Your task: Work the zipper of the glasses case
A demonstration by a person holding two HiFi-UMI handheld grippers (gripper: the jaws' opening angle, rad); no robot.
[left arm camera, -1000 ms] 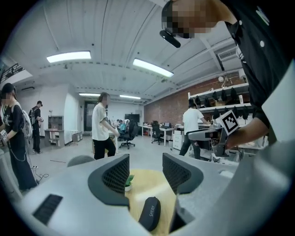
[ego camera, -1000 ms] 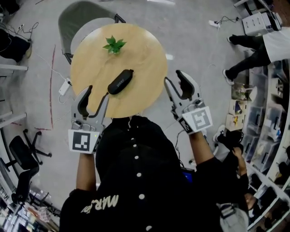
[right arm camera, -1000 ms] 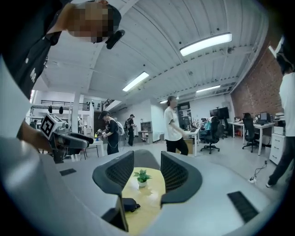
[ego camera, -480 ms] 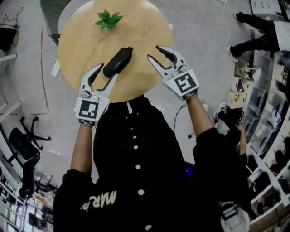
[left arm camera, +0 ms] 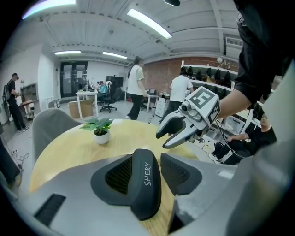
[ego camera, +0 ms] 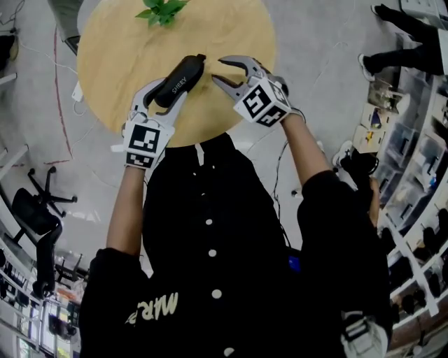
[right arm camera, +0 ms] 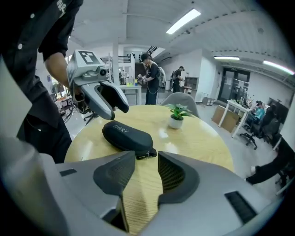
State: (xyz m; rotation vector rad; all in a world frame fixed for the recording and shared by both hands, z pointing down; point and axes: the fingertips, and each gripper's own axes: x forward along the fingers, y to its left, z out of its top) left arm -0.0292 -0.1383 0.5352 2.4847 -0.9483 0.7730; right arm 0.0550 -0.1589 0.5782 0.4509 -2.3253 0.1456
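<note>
Now one black glasses case [ego camera: 180, 80] lies on the round wooden surface [ego camera: 231, 35], toward the person's side, with one small potted plant [ego camera: 159, 10] well apart at the far side. Two grippers reach over it. The left gripper [ego camera: 168, 94] straddles one end of the case, its jaws closing around it, with a sliver of wood showing beside the right pad [left arm camera: 177, 173]. The right gripper [ego camera: 218, 70] hovers near the other end, by the zipper pull [right arm camera: 148, 153], its jaws apart with nothing between them.
</note>
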